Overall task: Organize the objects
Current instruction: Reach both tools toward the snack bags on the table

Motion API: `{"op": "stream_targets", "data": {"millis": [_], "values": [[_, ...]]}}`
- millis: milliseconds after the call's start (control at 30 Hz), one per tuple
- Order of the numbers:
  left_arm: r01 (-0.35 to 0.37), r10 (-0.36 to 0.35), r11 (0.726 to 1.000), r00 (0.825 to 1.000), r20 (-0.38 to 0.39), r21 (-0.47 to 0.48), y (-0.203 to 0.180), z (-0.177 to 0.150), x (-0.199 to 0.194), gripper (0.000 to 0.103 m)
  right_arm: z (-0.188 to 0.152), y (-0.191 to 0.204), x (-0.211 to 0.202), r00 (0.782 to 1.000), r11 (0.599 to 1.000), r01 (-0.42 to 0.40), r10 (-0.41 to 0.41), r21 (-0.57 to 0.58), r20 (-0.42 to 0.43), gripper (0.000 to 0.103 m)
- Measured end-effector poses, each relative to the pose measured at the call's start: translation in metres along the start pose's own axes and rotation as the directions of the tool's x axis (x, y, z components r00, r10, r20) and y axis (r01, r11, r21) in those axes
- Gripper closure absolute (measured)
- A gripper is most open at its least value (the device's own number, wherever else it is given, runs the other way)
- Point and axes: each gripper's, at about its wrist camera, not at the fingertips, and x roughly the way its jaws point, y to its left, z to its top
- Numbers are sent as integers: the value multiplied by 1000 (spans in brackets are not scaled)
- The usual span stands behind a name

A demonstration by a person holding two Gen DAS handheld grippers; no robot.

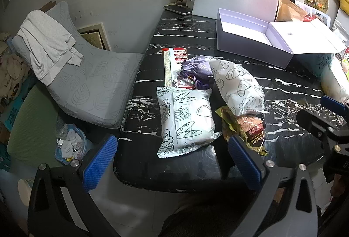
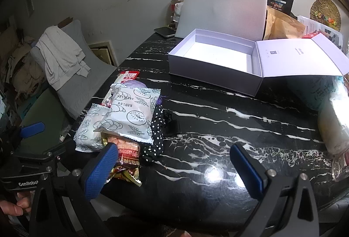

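A black marble table point(image 2: 218, 127) holds a small pile of snacks near its left edge. The nearest white bread packet point(image 1: 185, 119) lies close to the table's near rim, and a second white bread packet point(image 1: 237, 88) leans just right of it, partly on a gold cereal wrapper point(image 1: 250, 134). A purple pouch point(image 1: 198, 69) and a red packet point(image 1: 174, 62) sit just behind them. A spotted black cloth point(image 2: 157, 134) touches the pile's right side. The open white box point(image 2: 218, 58) rests at the far side, lid flopped to the right, nothing inside it. Between the pile and the box is a wide bare stretch of table (lots of room there). The left gripper point(image 1: 174, 165) hangs over the near rim, jaws spread wide, holding nothing. The right gripper point(image 2: 174, 171) is wide apart too, gripping nothing, its left pad just over the cereal wrapper. A grey chair point(image 1: 91, 88) stands beside the left edge.
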Motion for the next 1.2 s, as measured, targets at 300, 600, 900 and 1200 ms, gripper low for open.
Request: {"op": "stream_targets", "data": {"millis": [300,600,900,1200], "values": [[-4,4,1000,1000,3,9,-3,0,-4,1,0,-3,-2,1000,1000,2,-2,0,-2,1],[1,-1,1000,1000,-11,27,-8,0,-6,1,-1,-5,-2,1000,1000,-9,9,-2,-7,1],[8,-7,1000,1000,-26,27,-14,-3,-4,1,-5,-5,0,1000,1000,-20,20,-8,-21,1],[31,-31,999,998,-58,5,-16,-14,10,1,-13,-6,10,996,998,-59,57,-21,-67,1]]}}
